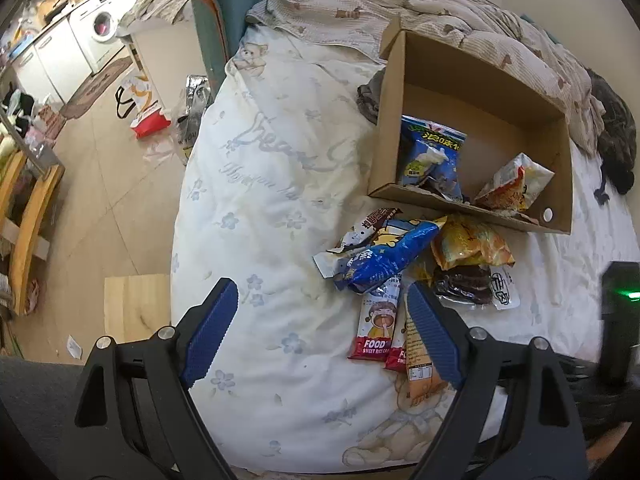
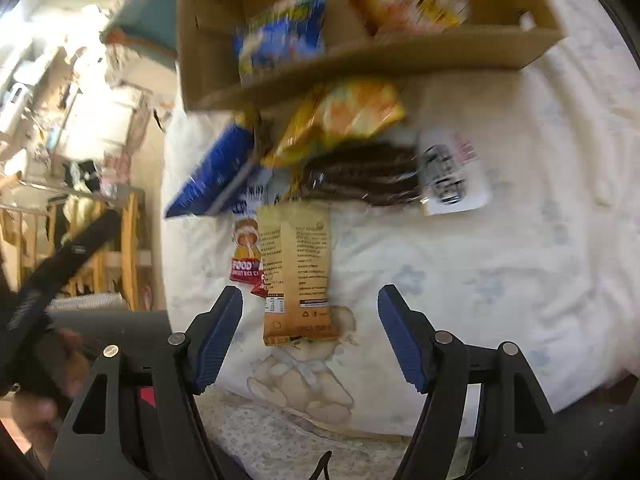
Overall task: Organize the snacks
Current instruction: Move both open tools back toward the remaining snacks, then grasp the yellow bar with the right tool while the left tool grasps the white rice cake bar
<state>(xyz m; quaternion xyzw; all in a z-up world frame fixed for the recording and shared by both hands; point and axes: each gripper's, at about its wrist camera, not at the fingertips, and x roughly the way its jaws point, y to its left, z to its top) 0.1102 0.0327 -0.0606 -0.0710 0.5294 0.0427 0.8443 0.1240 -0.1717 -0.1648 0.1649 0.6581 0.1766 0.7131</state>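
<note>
Jaws wide on both sides, nothing between them. Right gripper low in its frame, with the tan bar right above the gap, its bottom end dipping in between the two blue tips but not touched by either. Bar long and thin, lying up and down in the right wrist frame, so in line with the fingers, one narrow side facing each pad. Good for a pinch across the thin way, probably after a small push ahead.

Left gripper low in its own frame, gap over plain sheet. Same tan bar there too, tucked at the right finger and partly hidden by it; touching or not, hard to tell. Off to the side of that gap, not in it. So right hand better placed for this one.

Rest of the snack pile higher up in the right wrist frame: red bars, blue bag, yellow bag, dark pack. Box at the top, two bags already inside, room left. Likely trip: up the frame, over the pile, into the box.
</note>
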